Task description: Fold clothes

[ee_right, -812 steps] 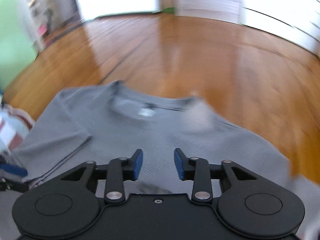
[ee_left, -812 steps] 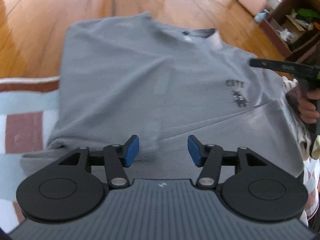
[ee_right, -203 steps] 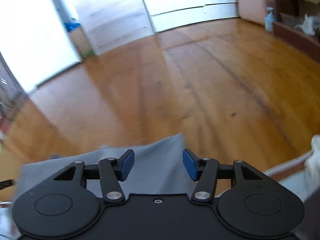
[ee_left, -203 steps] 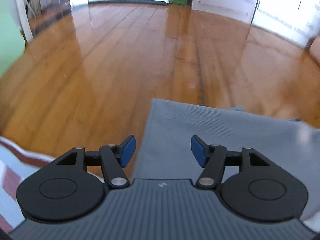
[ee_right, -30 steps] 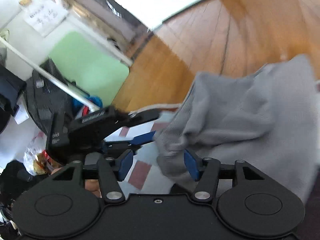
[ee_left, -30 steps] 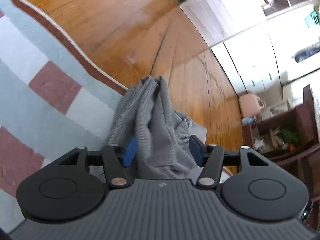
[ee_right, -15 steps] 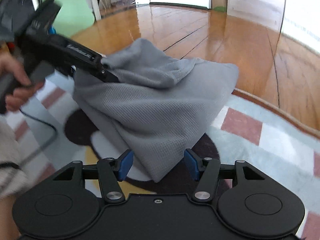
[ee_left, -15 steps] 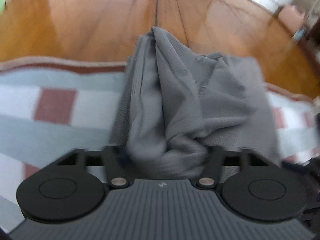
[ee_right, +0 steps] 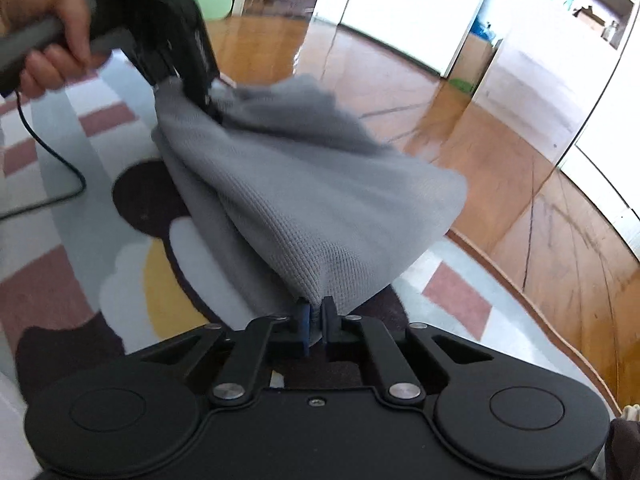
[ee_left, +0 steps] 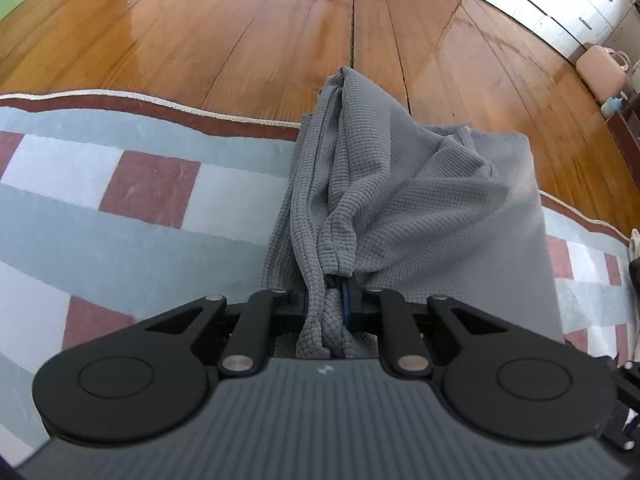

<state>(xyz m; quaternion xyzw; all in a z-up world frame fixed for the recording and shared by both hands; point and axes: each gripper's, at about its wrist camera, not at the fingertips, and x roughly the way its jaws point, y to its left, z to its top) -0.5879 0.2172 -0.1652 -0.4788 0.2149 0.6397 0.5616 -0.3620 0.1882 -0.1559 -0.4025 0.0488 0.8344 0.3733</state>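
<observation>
Left wrist view: the left gripper (ee_left: 334, 300) has just been closing and now pinches a bunched, rope-like gather of the grey waffle-knit shirt (ee_left: 404, 200) between its blue pads (ee_left: 346, 300), with a fold of cloth hanging back over the gripper body. From this clamp the shirt runs forward in long creases and spreads to the right as a flatter panel. It lies mostly on the patterned rug (ee_left: 140, 200), a weave of pale blue, white and brick-red blocks with a brown border and a white edge cord, while its far tip reaches past the border above the wooden floor (ee_left: 248, 32). A pink case (ee_left: 602, 76) stands near white cupboards at the far right. Right wrist view: the right gripper (ee_right: 315, 320) is closed on a lower corner of the same shirt (ee_right: 304, 200), a thin edge of cloth nipped between its pads, which stand almost together. The shirt stretches as a raised, tent-like sheet from this corner up to the left gripper (ee_right: 188, 80), held in the person's left hand (ee_right: 52, 36) at the upper left; that part of the picture is blurred. A black cable (ee_right: 52, 160) trails from that hand across the rug (ee_right: 132, 280), which here shows a dark brown, yellow and white figure beneath the cloth.
</observation>
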